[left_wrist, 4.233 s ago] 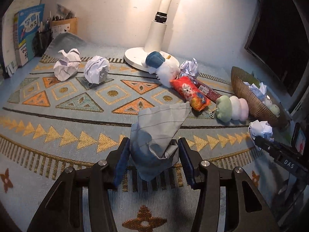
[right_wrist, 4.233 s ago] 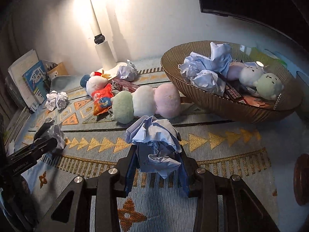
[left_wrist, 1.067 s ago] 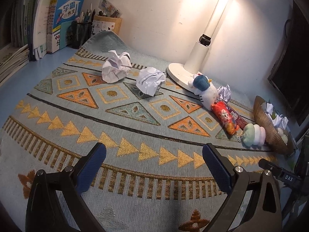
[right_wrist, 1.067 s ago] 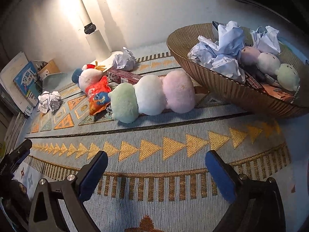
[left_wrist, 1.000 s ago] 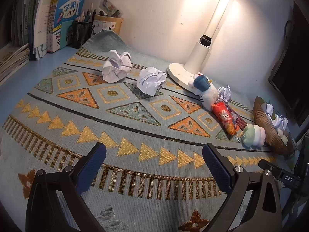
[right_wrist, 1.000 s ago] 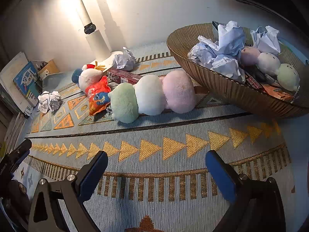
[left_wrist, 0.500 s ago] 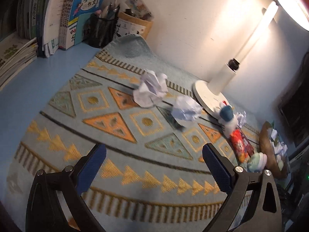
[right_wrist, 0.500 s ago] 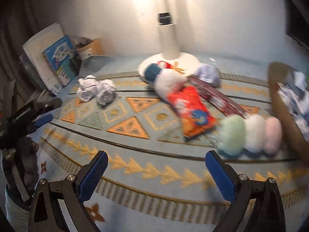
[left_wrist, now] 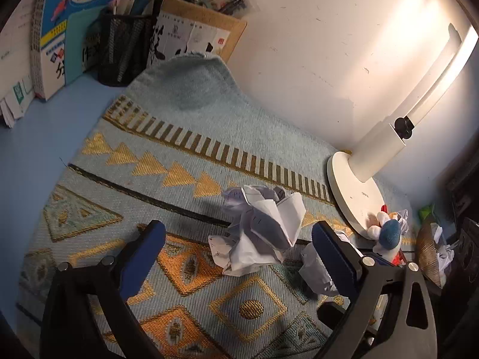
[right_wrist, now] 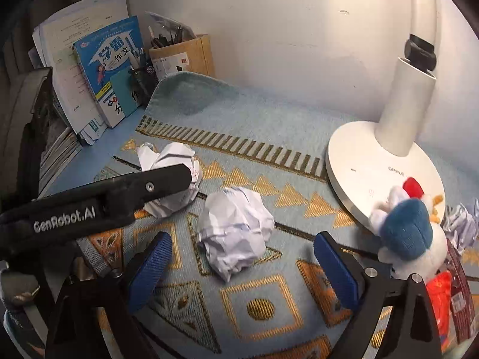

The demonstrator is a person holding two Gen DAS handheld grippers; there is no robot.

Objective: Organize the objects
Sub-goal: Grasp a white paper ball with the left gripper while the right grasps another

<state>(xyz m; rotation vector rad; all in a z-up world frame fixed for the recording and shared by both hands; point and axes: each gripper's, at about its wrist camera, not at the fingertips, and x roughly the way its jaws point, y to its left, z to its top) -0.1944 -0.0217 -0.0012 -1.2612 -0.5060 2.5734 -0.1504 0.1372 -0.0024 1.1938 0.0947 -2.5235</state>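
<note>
A loosely crumpled white paper ball [left_wrist: 260, 227] lies on the patterned mat between the wide-apart fingers of my left gripper [left_wrist: 238, 257]. The jaws are closing and the pads are clear of the paper. A rounder crumpled paper ball [right_wrist: 236, 227] lies between the fingers of my right gripper [right_wrist: 242, 269], whose jaws are also closing without touching it. In the right wrist view the left gripper's finger [right_wrist: 161, 179] crosses in front of the loose paper ball [right_wrist: 170, 161]. In the left wrist view the round ball [left_wrist: 314, 266] is half hidden behind a finger.
A white lamp base [right_wrist: 383, 173] stands at the right with a blue-and-white plush toy [right_wrist: 410, 239] leaning on it and a red snack packet [right_wrist: 440, 293] below. Books [right_wrist: 110, 68] and pen holders [left_wrist: 122, 51] line the back left. The basket [left_wrist: 428, 254] is far right.
Both grippers, empty since letting go of their paper, swept left across the mat to the back left. Each now has a paper ball between its fingers, and the right jaws have narrowed.
</note>
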